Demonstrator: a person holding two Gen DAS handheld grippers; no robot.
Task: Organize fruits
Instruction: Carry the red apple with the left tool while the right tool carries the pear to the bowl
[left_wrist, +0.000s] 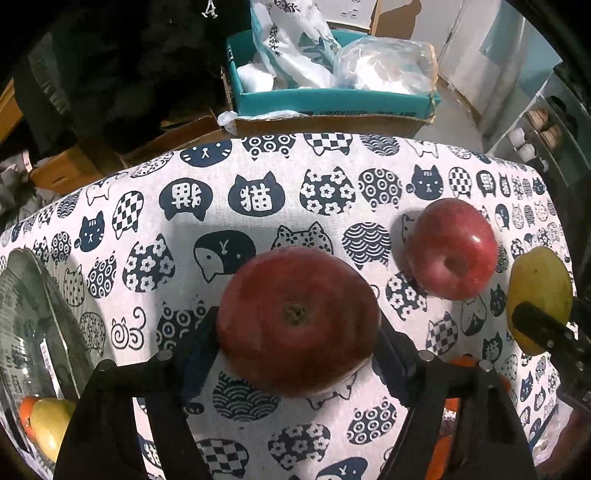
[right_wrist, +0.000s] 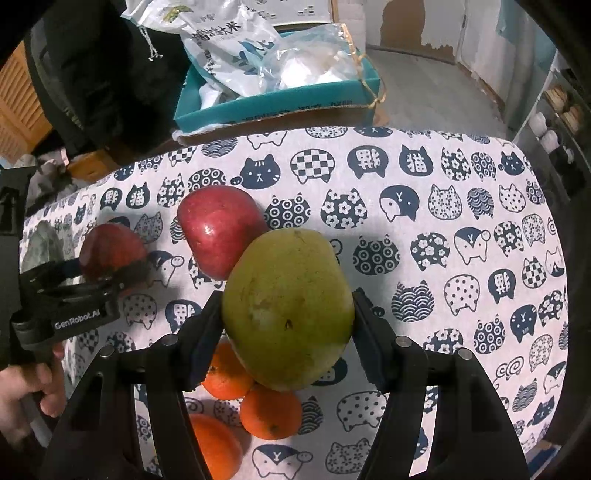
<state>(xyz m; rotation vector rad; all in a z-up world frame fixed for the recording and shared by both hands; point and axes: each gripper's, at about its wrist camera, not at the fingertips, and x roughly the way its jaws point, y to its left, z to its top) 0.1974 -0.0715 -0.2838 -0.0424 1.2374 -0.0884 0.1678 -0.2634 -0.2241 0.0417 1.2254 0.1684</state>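
My left gripper (left_wrist: 297, 332) is shut on a red apple (left_wrist: 297, 321) and holds it over the cat-print cloth (left_wrist: 221, 177). A second red apple (left_wrist: 452, 249) lies on the cloth to the right. My right gripper (right_wrist: 288, 314) is shut on a green-yellow mango (right_wrist: 288, 310); the mango also shows at the right edge of the left wrist view (left_wrist: 535, 291). Three oranges (right_wrist: 269, 411) lie on the cloth under the mango. In the right wrist view the second apple (right_wrist: 218, 229) lies behind the mango, and the left gripper (right_wrist: 107, 273) with its apple (right_wrist: 110, 249) is at the left.
A glass bowl (left_wrist: 33, 302) stands at the left edge of the table, with a yellow fruit (left_wrist: 50, 424) and an orange inside. A teal box (left_wrist: 325, 99) with plastic bags stands behind the table. Shelves (right_wrist: 554, 122) stand at the right.
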